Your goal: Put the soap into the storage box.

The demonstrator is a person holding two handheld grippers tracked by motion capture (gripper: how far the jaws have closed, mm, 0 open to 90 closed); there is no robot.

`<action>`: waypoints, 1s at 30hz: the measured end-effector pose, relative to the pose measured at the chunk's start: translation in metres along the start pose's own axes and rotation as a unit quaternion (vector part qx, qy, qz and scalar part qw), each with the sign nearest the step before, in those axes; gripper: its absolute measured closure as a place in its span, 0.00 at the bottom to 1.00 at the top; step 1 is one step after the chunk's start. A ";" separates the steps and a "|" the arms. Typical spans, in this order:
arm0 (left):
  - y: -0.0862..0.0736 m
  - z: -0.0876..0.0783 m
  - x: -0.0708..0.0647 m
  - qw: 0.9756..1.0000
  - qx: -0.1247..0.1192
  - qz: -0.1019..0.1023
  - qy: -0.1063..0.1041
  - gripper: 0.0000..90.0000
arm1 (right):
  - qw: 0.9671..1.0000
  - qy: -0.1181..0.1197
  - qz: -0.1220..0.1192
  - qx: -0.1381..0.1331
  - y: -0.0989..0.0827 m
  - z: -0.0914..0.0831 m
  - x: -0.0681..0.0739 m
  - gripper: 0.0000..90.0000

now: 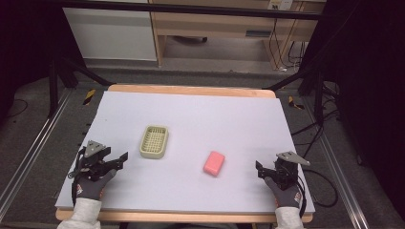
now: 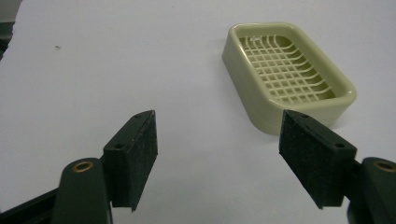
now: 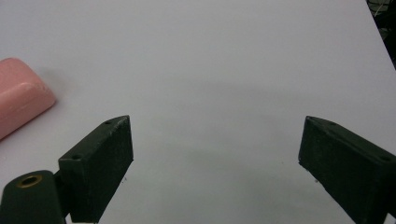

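A pale green soap dish with a grid floor sits empty on the table, left of centre. A pink soap bar lies to its right, nearer the front. My left gripper rests at the table's left front, open, a short way left of the dish. In the left gripper view the dish stands just ahead and to the right of the gripper, whose jaws are wide apart. My right gripper is open at the right front. In the right gripper view the soap shows at the left edge, beyond the gripper.
The white tabletop has wooden edges, and gloved hands hold both grippers near its front edge. Beyond the table stand a wooden desk and dark frame poles. Cables lie on the floor to the right.
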State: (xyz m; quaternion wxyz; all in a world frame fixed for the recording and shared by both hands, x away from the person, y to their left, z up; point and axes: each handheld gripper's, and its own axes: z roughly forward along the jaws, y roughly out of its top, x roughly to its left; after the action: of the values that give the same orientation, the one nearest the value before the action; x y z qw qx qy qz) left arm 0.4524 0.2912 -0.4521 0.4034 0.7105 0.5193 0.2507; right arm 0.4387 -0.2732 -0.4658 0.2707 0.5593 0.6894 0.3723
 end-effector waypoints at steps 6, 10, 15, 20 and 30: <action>0.003 -0.002 -0.009 1.000 -0.008 0.004 -0.013 0.31 | 1.000 -0.007 -0.002 0.004 -0.001 0.002 -0.001 0.10; 0.003 -0.001 -0.014 1.000 -0.004 0.007 -0.020 0.32 | 1.000 -0.010 -0.007 0.008 -0.002 0.002 0.000 0.10; 0.007 -0.002 -0.021 1.000 -0.007 0.012 -0.027 0.32 | 1.000 -0.012 -0.006 0.007 -0.001 0.002 0.000 0.10; 0.012 -0.005 -0.030 0.999 -0.011 0.018 -0.037 0.33 | 1.000 -0.013 -0.009 0.009 -0.001 0.003 0.001 0.10; 0.021 -0.008 -0.043 0.998 -0.015 0.024 -0.055 0.33 | 1.000 -0.014 -0.010 0.006 -0.001 0.002 0.000 0.10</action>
State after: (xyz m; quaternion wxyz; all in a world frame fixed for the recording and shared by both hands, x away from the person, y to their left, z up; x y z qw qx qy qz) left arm 0.4432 0.2501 -0.4280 0.4358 0.7291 0.4754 0.2291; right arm 0.4402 -0.2726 -0.4677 0.2807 0.5590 0.6935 0.3575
